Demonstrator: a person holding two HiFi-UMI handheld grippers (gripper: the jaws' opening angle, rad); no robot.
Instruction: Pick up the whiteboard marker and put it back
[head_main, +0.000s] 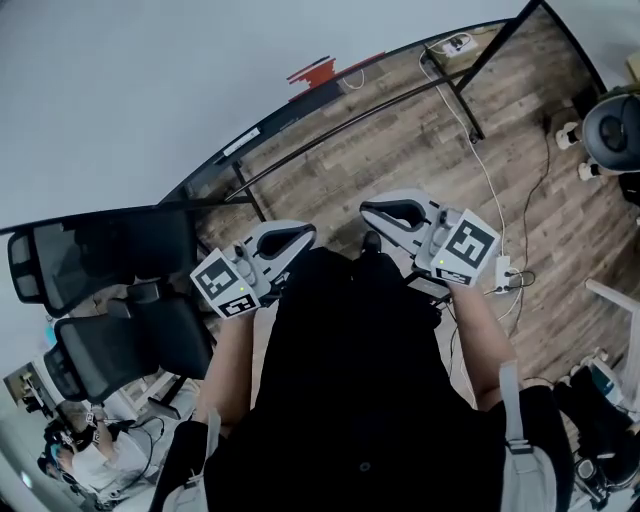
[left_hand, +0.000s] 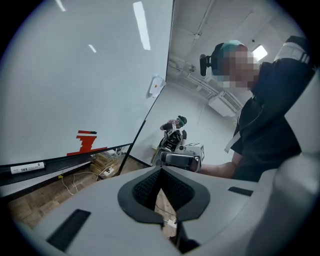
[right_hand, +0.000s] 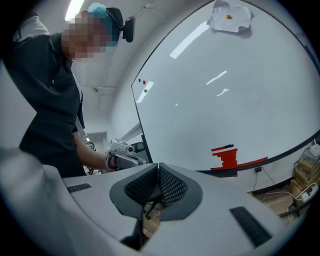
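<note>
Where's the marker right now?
In the left gripper view, at far left, the marker lies on the whiteboard tray, to the left of the red block.

Room around a whiteboard (head_main: 150, 80): bystanders' clutter on a wood floor (head_main: 400, 160).
A red block (head_main: 318, 70) sits at the whiteboard's lower edge, and a crumpled paper (right_hand: 229, 16) is stuck near its top corner, with two small magnets (right_hand: 144, 82) by its far side. Cardboard boxes (left_hand: 104, 162) lie under the whiteboard. A white cable (head_main: 487, 175) runs from the whiteboard's foot to a power strip (head_main: 503, 272). Two black mesh chairs (head_main: 100, 255) stand off the whiteboard's end, and a seated person (left_hand: 175, 127) is beyond it.
</note>
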